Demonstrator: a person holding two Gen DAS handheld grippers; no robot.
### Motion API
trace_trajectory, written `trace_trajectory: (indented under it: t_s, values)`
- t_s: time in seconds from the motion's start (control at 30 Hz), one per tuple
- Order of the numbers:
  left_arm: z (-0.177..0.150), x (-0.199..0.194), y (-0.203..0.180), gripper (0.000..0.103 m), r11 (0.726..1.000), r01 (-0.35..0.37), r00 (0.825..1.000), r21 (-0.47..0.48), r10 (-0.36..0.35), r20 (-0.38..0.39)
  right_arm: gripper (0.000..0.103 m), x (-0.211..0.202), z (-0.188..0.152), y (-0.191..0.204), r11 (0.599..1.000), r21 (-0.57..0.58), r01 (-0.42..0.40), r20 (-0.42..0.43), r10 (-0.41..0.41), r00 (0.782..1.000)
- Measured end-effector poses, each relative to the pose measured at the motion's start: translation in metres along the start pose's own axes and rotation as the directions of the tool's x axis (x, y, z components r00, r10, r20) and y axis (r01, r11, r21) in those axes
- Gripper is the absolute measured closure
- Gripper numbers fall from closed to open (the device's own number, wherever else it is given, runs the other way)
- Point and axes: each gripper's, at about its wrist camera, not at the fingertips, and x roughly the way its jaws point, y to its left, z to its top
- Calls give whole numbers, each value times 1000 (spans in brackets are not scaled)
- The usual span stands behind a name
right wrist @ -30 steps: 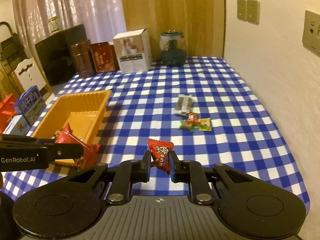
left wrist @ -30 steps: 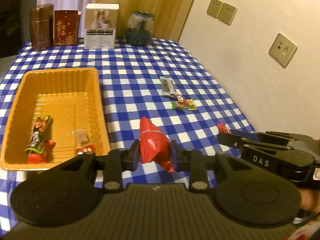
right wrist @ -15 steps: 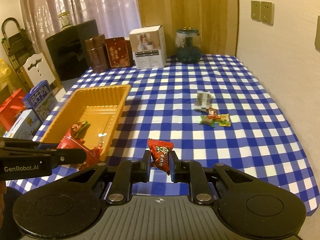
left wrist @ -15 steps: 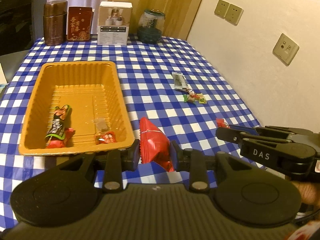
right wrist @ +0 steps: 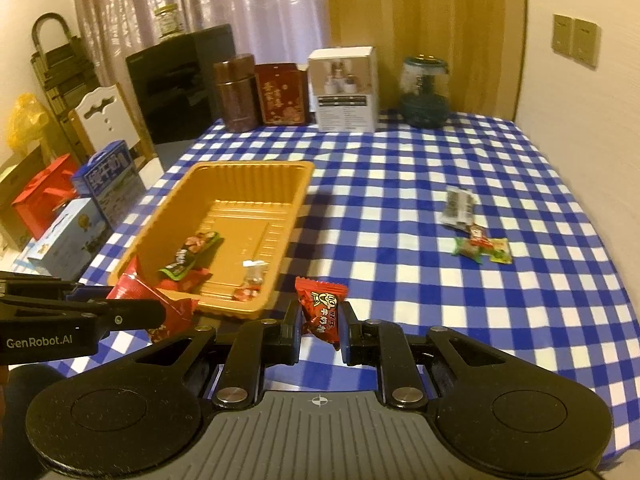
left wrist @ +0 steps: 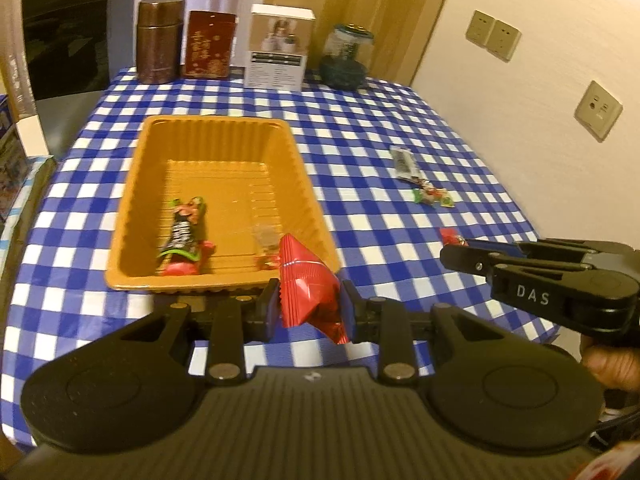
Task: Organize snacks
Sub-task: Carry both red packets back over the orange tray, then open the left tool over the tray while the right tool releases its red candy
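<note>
Left gripper (left wrist: 308, 310), level at the ribbed orange plastic tray's (left wrist: 224, 128) 6 o'clock rim, clamps a crinkled red foil packet (left wrist: 306, 280); right gripper (right wrist: 322, 328), at 4 o'clock, pinches 1 red wrapped candy (right wrist: 320, 306).

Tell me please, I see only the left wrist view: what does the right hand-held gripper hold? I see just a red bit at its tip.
Observer: The right hand-held gripper is shut on a small red candy with white and yellow print on its wrapper.
Operator: Thank you. Is there something beside the table, on the tray's side?
Observer: Yes. A red bag stands there, and a white chair back is behind it, nearer the curtain.
</note>
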Motion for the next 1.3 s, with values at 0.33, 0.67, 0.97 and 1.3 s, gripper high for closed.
trace_trajectory:
  t_s: [0.33,0.67,0.97,1.3]
  values:
    - [6,-11,29,75,998,-49,999,-37,50,16,84,19,10,35,997,-49,-59,-13,58,998]
    - [19,-7,46,75,996,-71,997,-59,73,31,84,36,21,49,994,-66,-83,-22,82,996]
    - [33,3,62,75,994,-81,996,-67,84,36,84,57,32,57,992,-69,-106,-31,104,994]
    - [52,30,75,75,995,-78,997,-58,79,21,84,89,48,60,991,-63,-116,-44,113,993]
